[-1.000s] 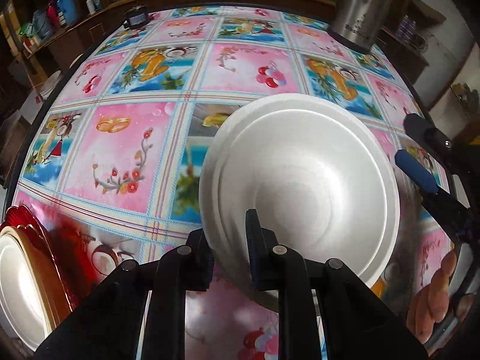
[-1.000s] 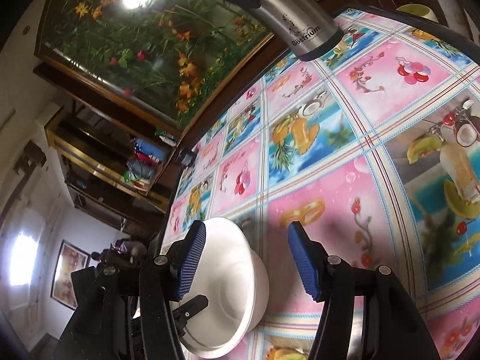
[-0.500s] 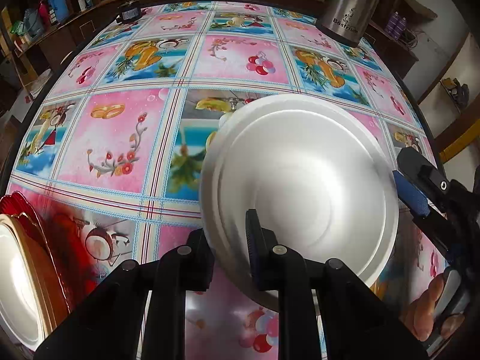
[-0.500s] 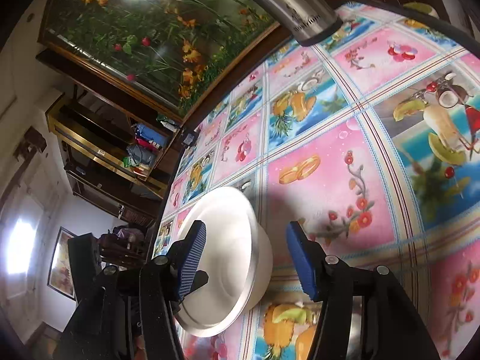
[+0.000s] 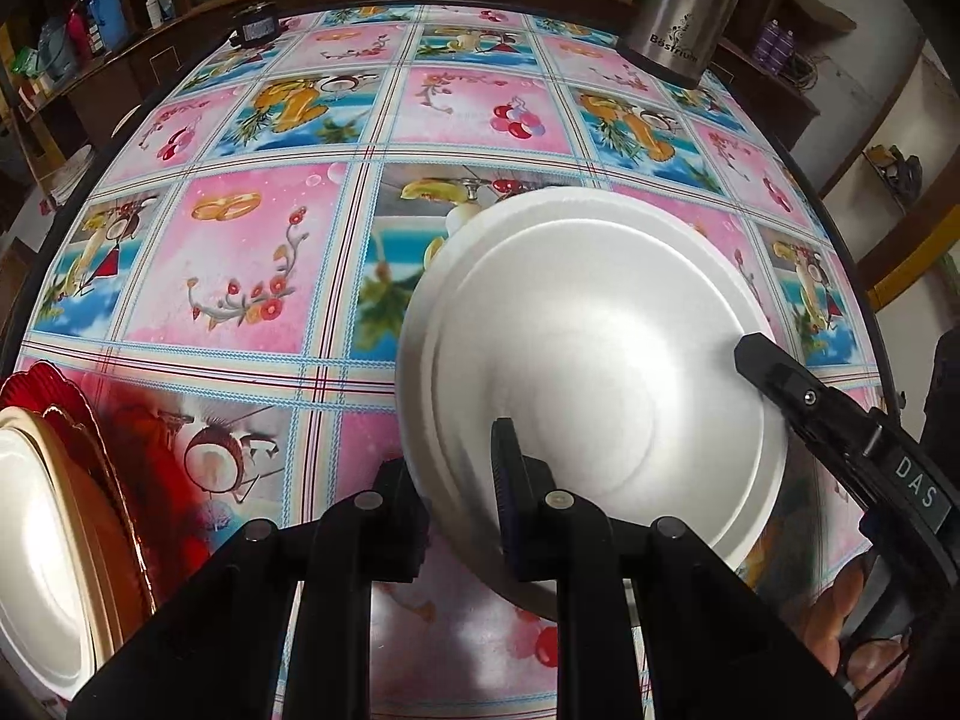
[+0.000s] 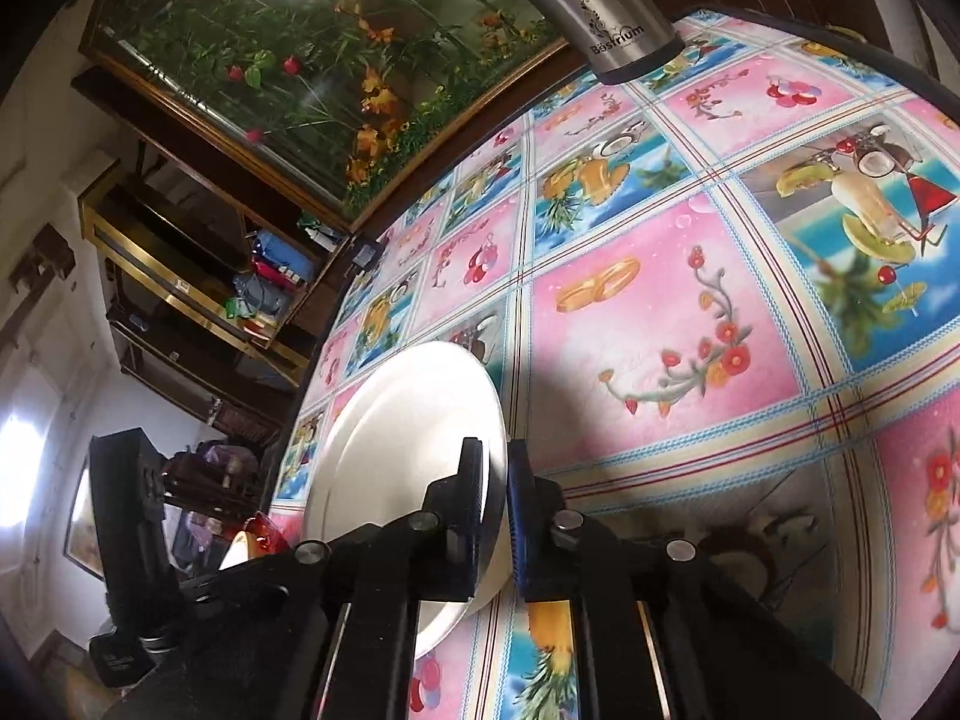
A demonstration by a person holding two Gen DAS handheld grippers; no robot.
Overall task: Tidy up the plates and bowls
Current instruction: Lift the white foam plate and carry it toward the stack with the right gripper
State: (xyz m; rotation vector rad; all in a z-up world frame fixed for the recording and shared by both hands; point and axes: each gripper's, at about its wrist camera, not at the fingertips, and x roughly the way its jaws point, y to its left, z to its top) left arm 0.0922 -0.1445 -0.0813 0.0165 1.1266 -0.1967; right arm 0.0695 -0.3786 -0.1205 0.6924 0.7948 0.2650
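Two nested white bowls hang a little above the patterned tablecloth. My left gripper is shut on the near wall of the white bowls, one finger inside and one outside. My right gripper comes in from the right. In the right wrist view its jaws are closing tight on the rim of the white bowls. There my right gripper has both pads pressing that rim. A stack of plates sits at the left edge, with a red plate at the bottom and a white one on top.
A steel flask stands at the table's far right corner, and a small dark object at the far left. Shelves with clutter line the wall beyond the table. A person's hand shows at the lower right.
My right gripper moved in from the right to the bowls' rim and closed its open jaws on it. My left gripper kept its hold on the bowls.
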